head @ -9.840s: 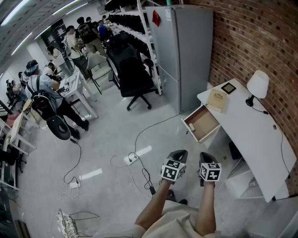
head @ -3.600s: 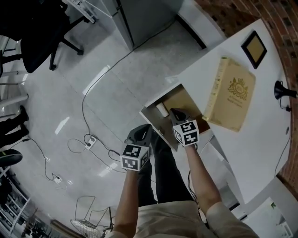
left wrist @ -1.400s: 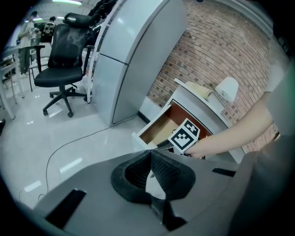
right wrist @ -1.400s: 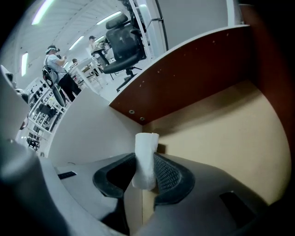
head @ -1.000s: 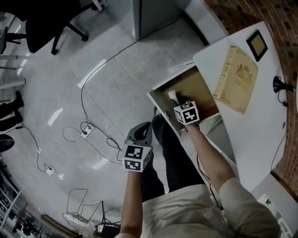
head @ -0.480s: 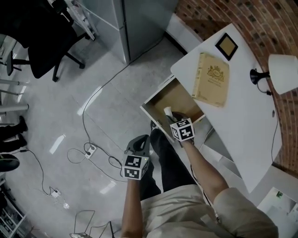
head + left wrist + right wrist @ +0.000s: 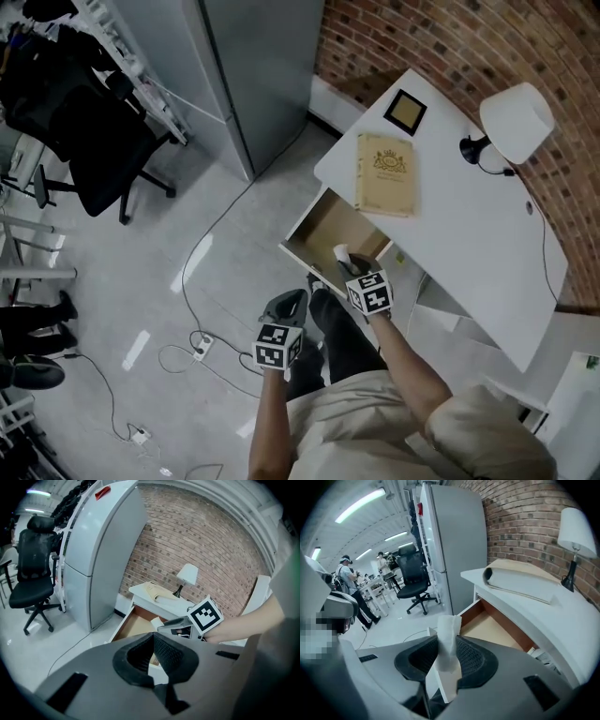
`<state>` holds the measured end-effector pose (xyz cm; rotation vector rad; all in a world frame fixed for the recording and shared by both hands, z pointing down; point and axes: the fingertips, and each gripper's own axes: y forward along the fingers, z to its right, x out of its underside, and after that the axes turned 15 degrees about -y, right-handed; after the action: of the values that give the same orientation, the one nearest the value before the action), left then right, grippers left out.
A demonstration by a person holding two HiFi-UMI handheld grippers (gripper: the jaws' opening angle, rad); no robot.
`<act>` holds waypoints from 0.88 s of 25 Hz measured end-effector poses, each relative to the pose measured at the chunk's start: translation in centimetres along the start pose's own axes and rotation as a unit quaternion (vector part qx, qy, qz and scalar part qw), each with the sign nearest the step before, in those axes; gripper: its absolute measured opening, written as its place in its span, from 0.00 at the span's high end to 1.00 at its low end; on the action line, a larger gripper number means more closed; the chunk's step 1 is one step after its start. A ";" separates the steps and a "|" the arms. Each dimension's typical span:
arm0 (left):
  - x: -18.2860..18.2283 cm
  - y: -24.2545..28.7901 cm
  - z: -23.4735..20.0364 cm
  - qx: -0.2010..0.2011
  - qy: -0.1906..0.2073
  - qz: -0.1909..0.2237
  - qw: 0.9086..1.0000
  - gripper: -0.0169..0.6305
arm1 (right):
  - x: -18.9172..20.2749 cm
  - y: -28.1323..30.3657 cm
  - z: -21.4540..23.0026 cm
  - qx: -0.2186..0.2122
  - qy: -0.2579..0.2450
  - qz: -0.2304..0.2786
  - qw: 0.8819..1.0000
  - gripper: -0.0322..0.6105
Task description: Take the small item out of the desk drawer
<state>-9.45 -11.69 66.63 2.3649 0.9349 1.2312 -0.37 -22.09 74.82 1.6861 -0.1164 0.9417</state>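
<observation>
Since half a second ago the head view has swung so that the whole lamp (image 7: 514, 120) now shows, while the right gripper (image 7: 351, 265) has stayed at the near end of the open desk drawer (image 7: 323, 228) with the small white item (image 7: 448, 637) still in its grip. The right gripper view shows its jaws pinching the item low down. The item stands upright with its long axis crossing the jaws, and its top rises above them. The coming move turns on where the drawer lies. It is ahead of and below the right gripper, with the drawer front edge just beneath the jaws and the white desk (image 7: 456, 225) running along the right, where the book (image 7: 384, 173) rests. From that I judge the item is already off the drawer floor. It now needs to come back toward the person, away from the desk edge. The left gripper (image 7: 287, 304) is well apart, lower and to the left over the grey floor beside the person's legs, so the right hand is the one placed for this. In its own view its jaws are pressed together at the tips with nothing between them. The head view gives the layout from above, but shows the item only as a small pale spot by the jaws. The right gripper view alone shows the pinch and the item's upright pose. The left gripper view shows the right gripper from the side, raised in front of the drawer.
</observation>
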 end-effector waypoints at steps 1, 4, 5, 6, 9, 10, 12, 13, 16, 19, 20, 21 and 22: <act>-0.2 -0.3 0.5 0.004 0.007 0.000 1.000 0.95 | -0.1 -0.7 -0.1 0.004 0.004 0.004 1.000 0.72; -0.5 -0.9 1.9 0.013 0.020 -0.001 1.000 0.95 | -0.1 -3.1 -0.1 0.015 0.013 0.011 1.000 0.72; -0.5 -1.3 2.2 0.016 0.022 -0.003 1.000 0.95 | 0.0 -3.8 -0.5 0.017 0.016 0.013 1.000 0.72; -0.5 -1.9 2.5 0.021 0.021 -0.006 1.000 0.95 | 0.0 -4.3 -1.2 0.017 0.021 0.017 1.000 0.72; -1.3 -3.3 4.4 0.047 0.014 -0.005 0.999 0.95 | -0.5 -6.1 -2.4 0.021 0.033 0.030 0.999 0.72; -1.3 -3.5 5.1 0.052 0.016 -0.005 0.998 0.95 | -0.5 -7.0 -2.4 0.026 0.036 0.033 0.998 0.72; -1.1 -3.8 6.3 0.058 0.023 -0.009 0.998 0.95 | -0.5 -8.5 -2.5 0.035 0.044 0.039 0.998 0.72; -1.0 -4.1 6.7 0.060 0.026 -0.012 0.998 0.95 | -0.5 -9.2 -2.7 0.038 0.047 0.044 0.997 0.72; -1.2 -5.3 7.3 0.066 0.036 -0.019 0.997 0.95 | -1.2 -10.6 -3.6 0.040 0.045 0.059 0.996 0.72; -2.8 -6.2 7.6 0.066 0.040 -0.006 0.997 0.95 | -1.9 -11.9 -3.7 0.044 0.039 0.071 0.996 0.72; -3.4 -6.4 7.6 0.063 0.040 0.000 0.997 0.95 | -2.1 -12.5 -3.5 0.048 0.040 0.074 0.995 0.72; -3.9 -6.6 7.6 0.059 0.039 0.007 0.997 0.95 | -2.3 -13.1 -3.4 0.052 0.043 0.078 0.995 0.72; -4.3 -6.7 7.7 0.056 0.035 0.014 0.998 0.95 | -2.5 -13.7 -3.3 0.055 0.044 0.082 0.994 0.72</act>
<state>-7.70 -9.51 55.87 2.4421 1.0223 1.3131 3.38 -15.42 62.75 1.7527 -0.1477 1.1630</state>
